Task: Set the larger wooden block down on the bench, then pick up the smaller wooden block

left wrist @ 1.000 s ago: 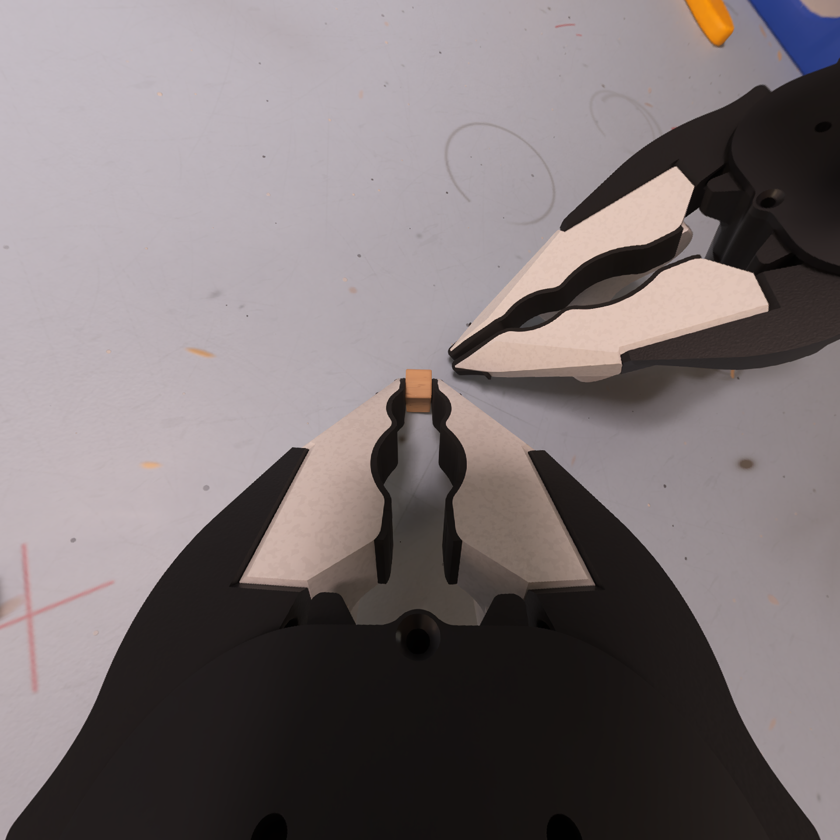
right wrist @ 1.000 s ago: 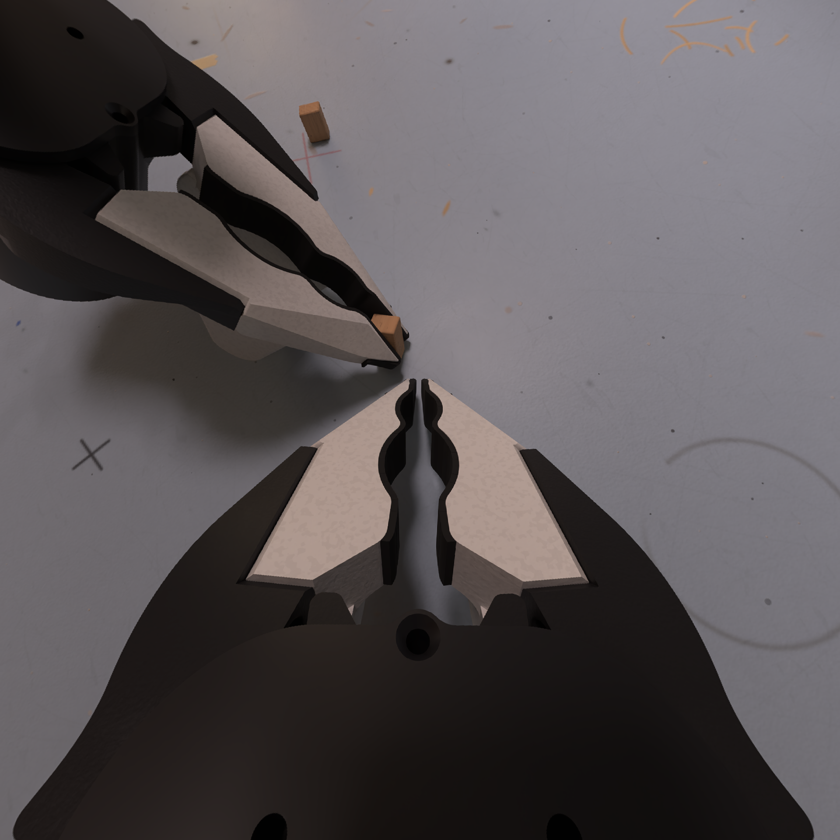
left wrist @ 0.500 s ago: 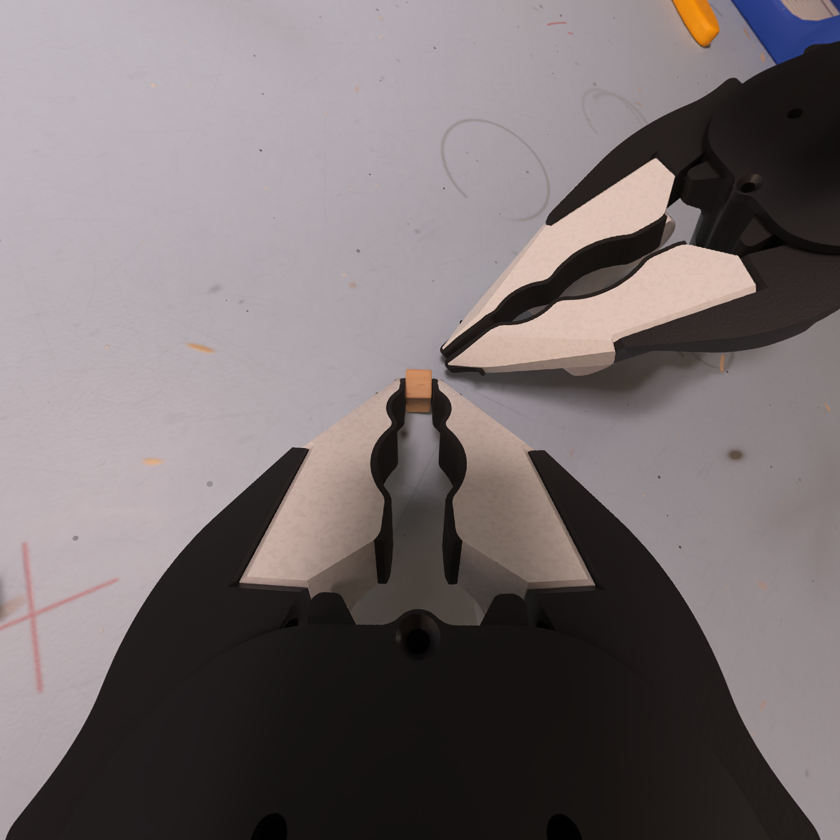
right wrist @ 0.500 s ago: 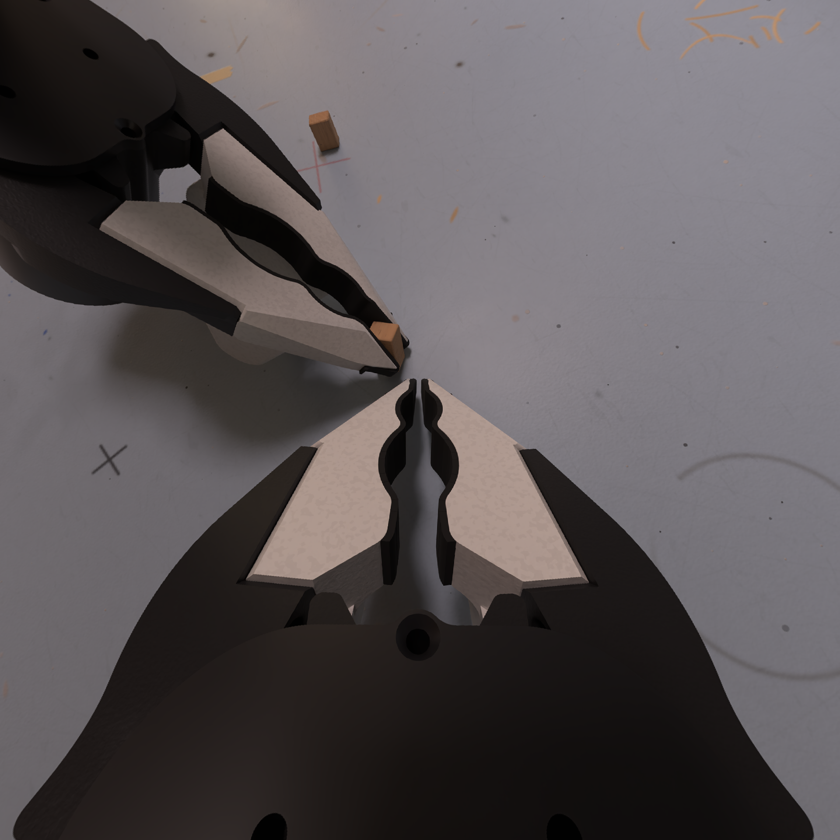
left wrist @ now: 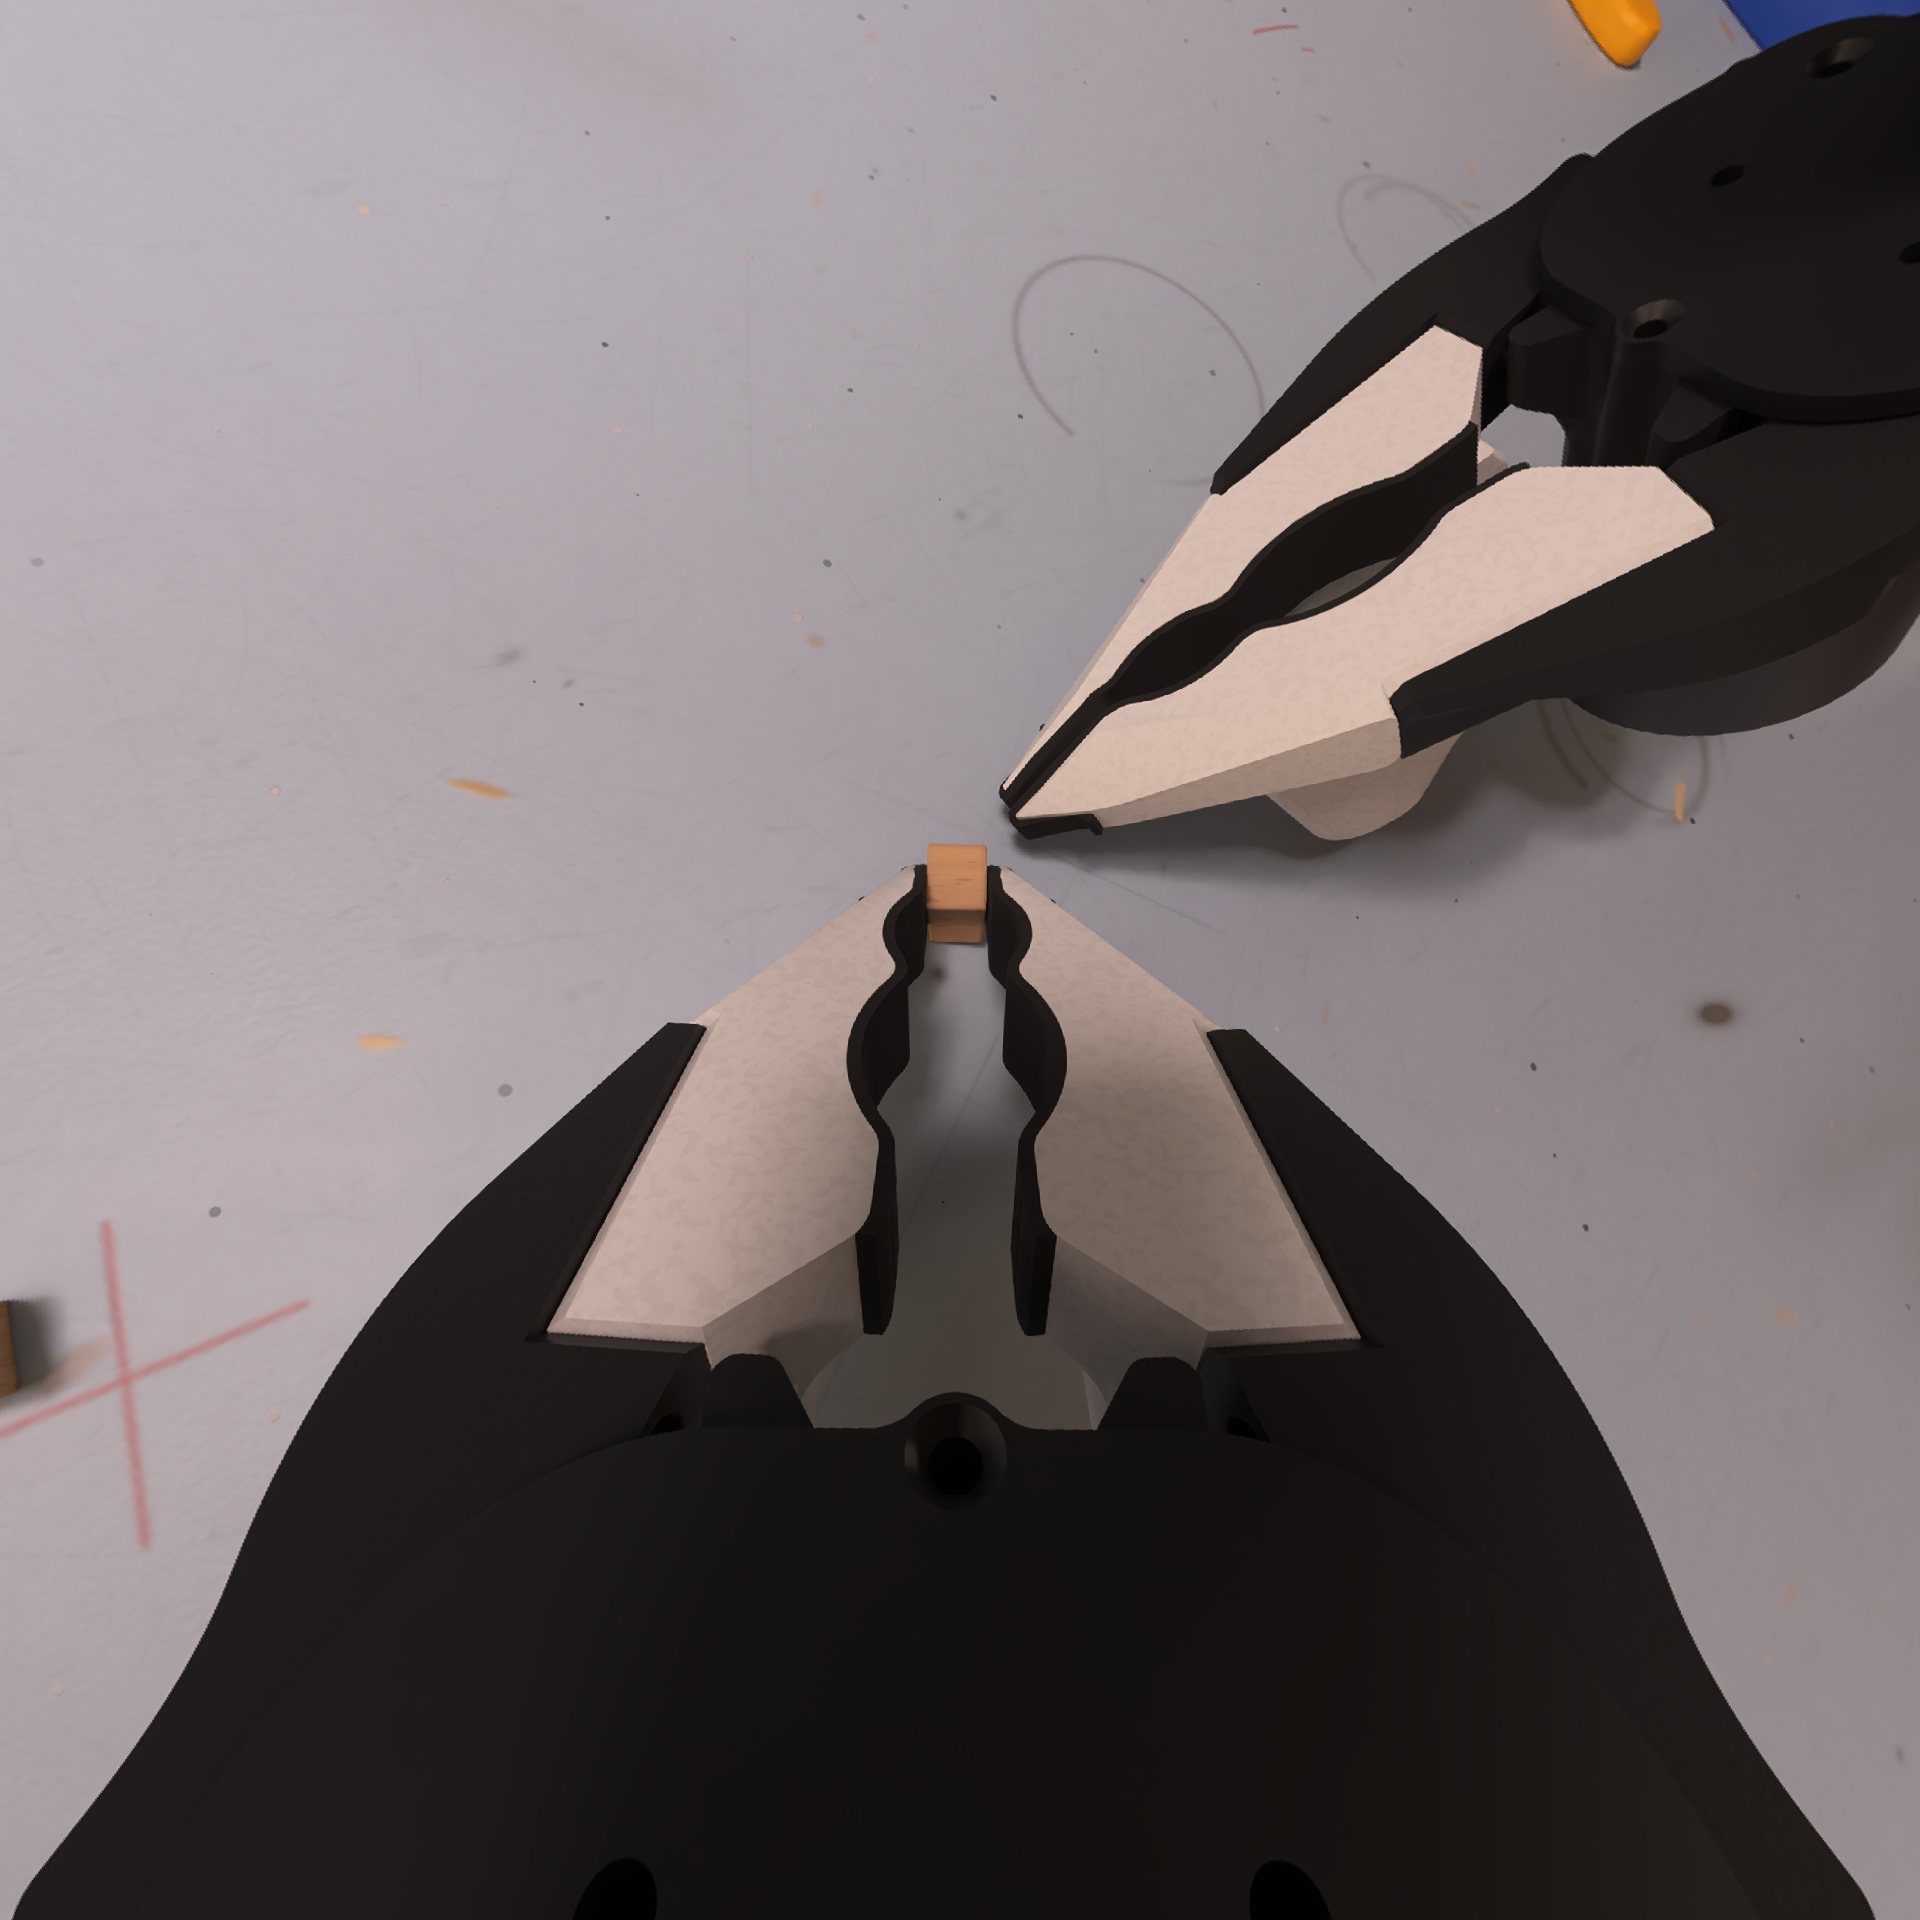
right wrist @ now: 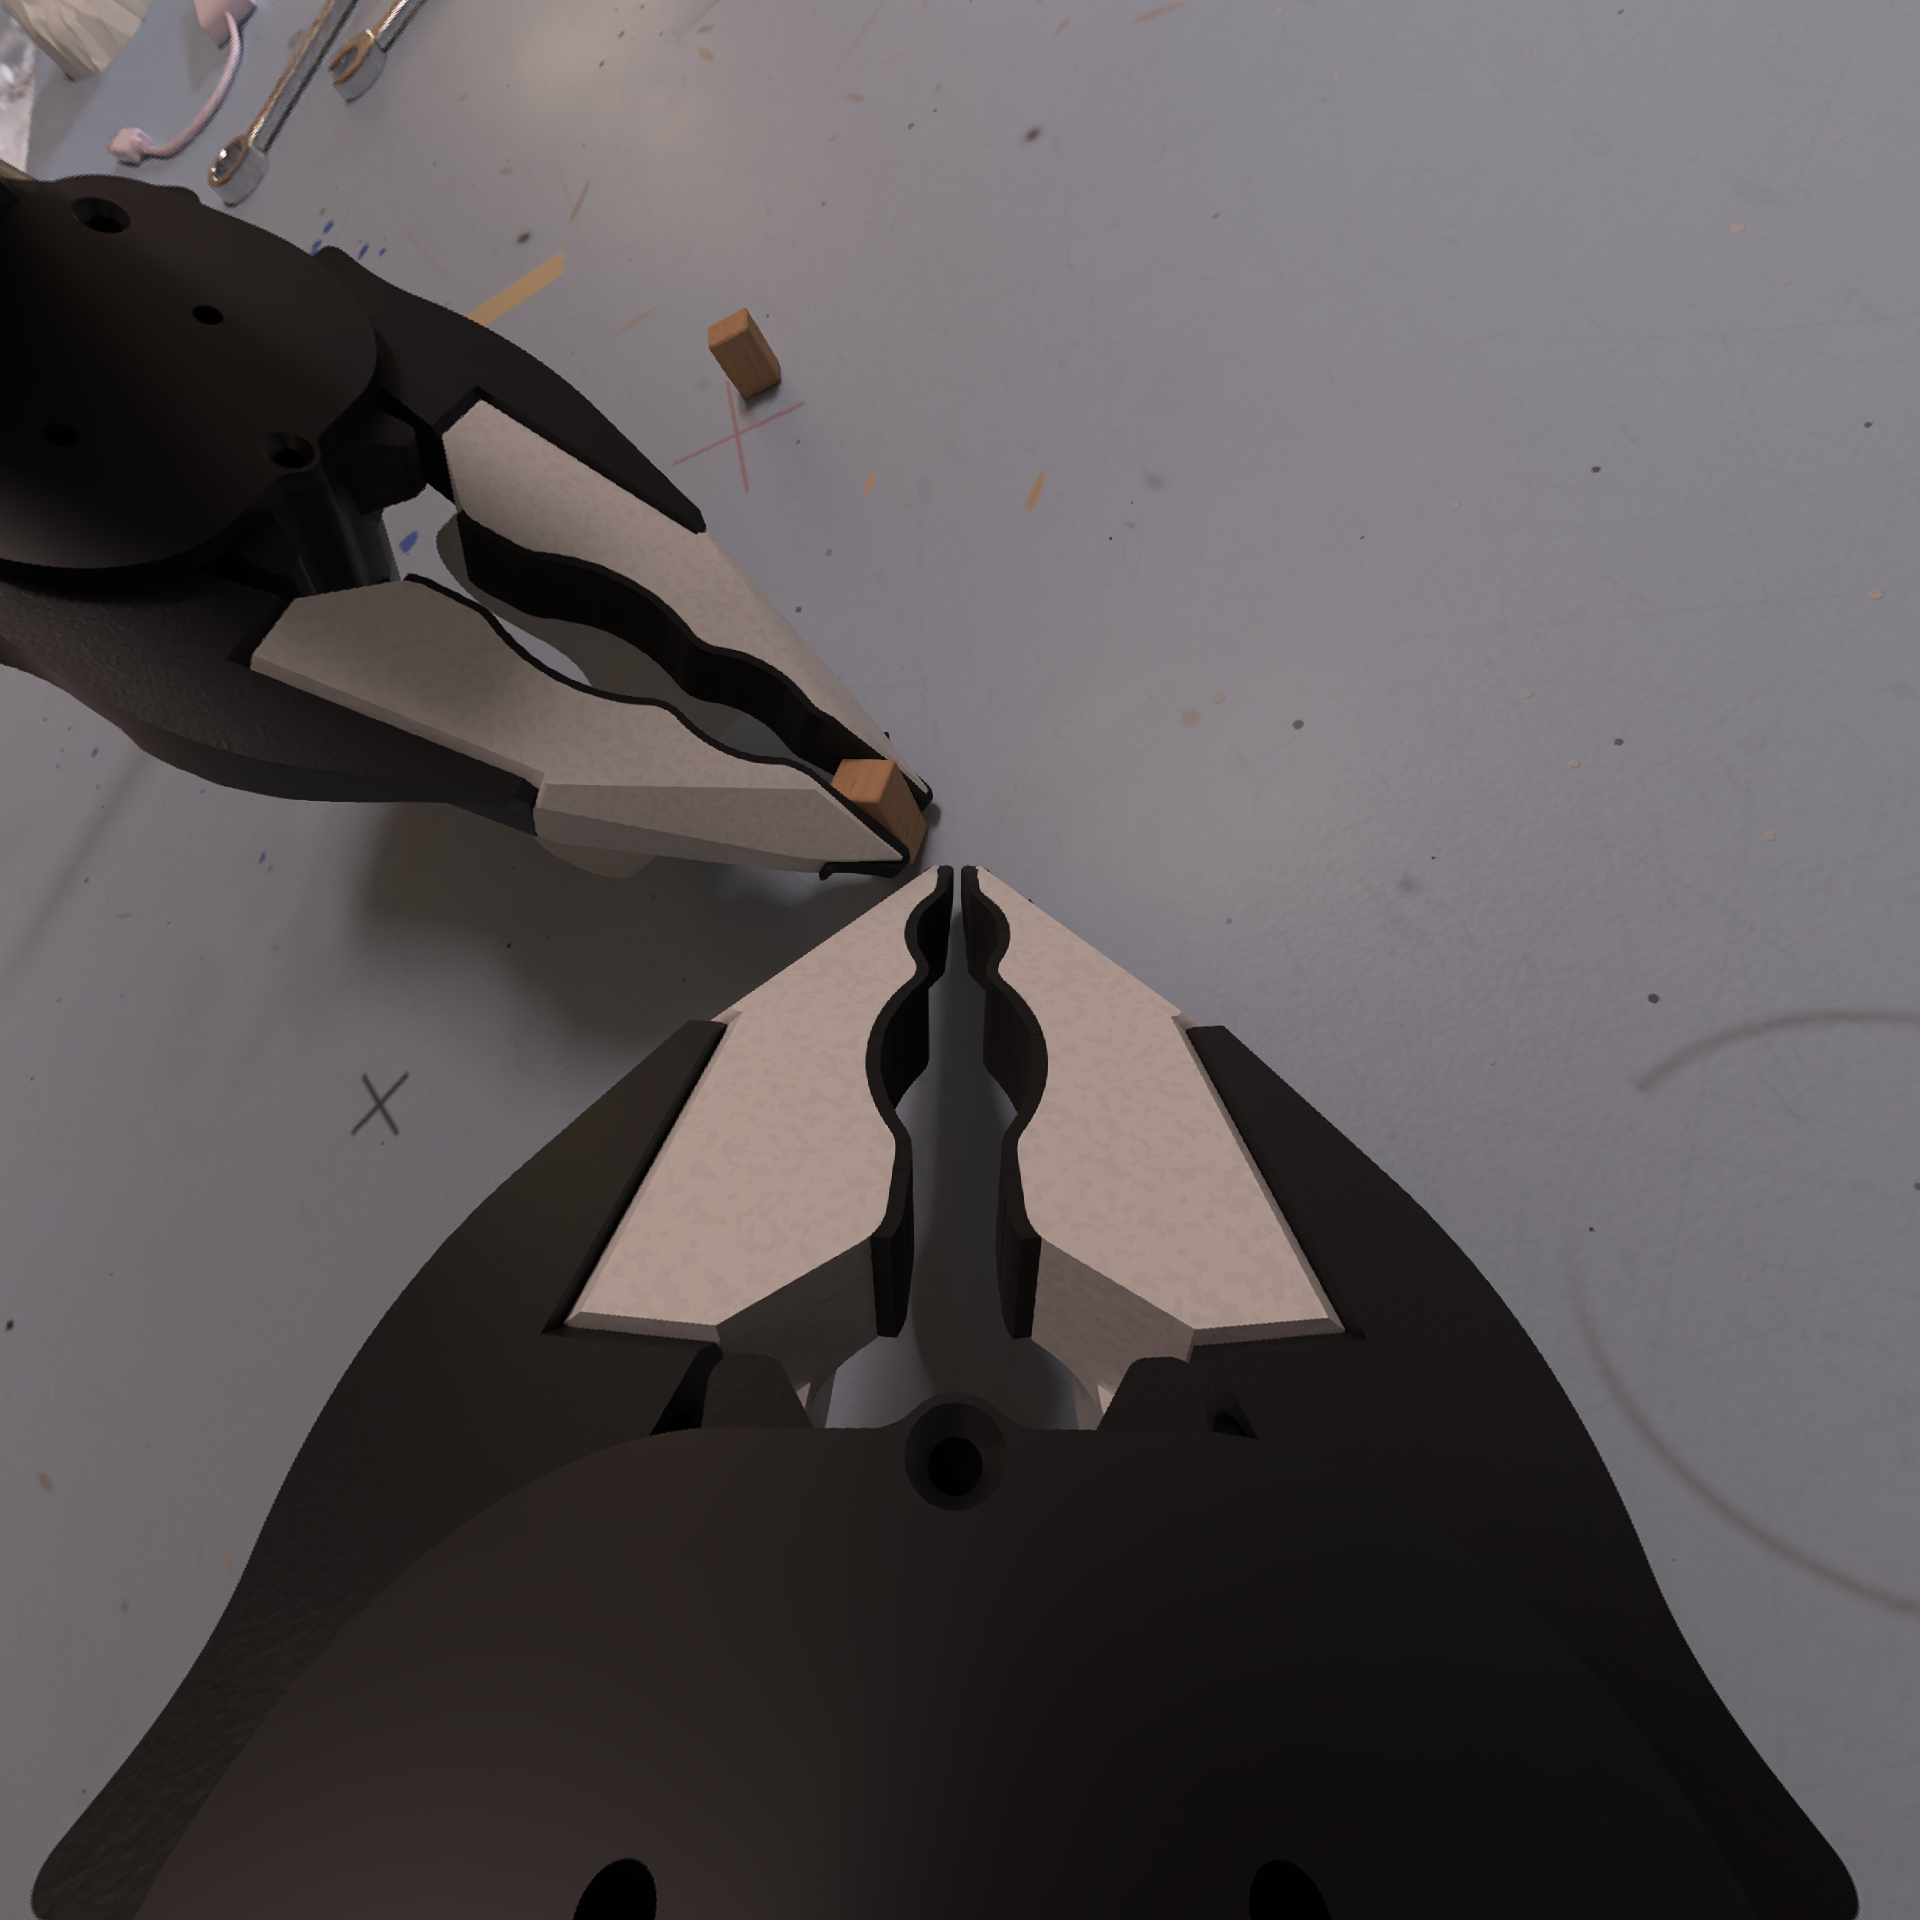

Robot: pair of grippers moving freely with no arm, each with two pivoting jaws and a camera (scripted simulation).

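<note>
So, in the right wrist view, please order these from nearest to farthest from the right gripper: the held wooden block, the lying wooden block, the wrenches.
1. Held wooden block, just left of the right gripper.
2. Lying wooden block, farther ahead-left, on the bench.
3. Wrenches, far upper left.

A pale pink curved hook point(right wrist: 192, 120) and two long metal spanners point(right wrist: 281, 99) lie on the grey speckled counter point(right wrist: 1351, 416), far ahead-left of the right hand-held gripper point(right wrist: 956, 871); an orange plastic piece point(left wrist: 1614, 29) lies far ahead-right of the left hand-held gripper point(left wrist: 956, 875).

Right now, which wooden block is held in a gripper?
The smaller block, pinched at the left gripper tips. The larger block lies free beside the red cross.
</note>
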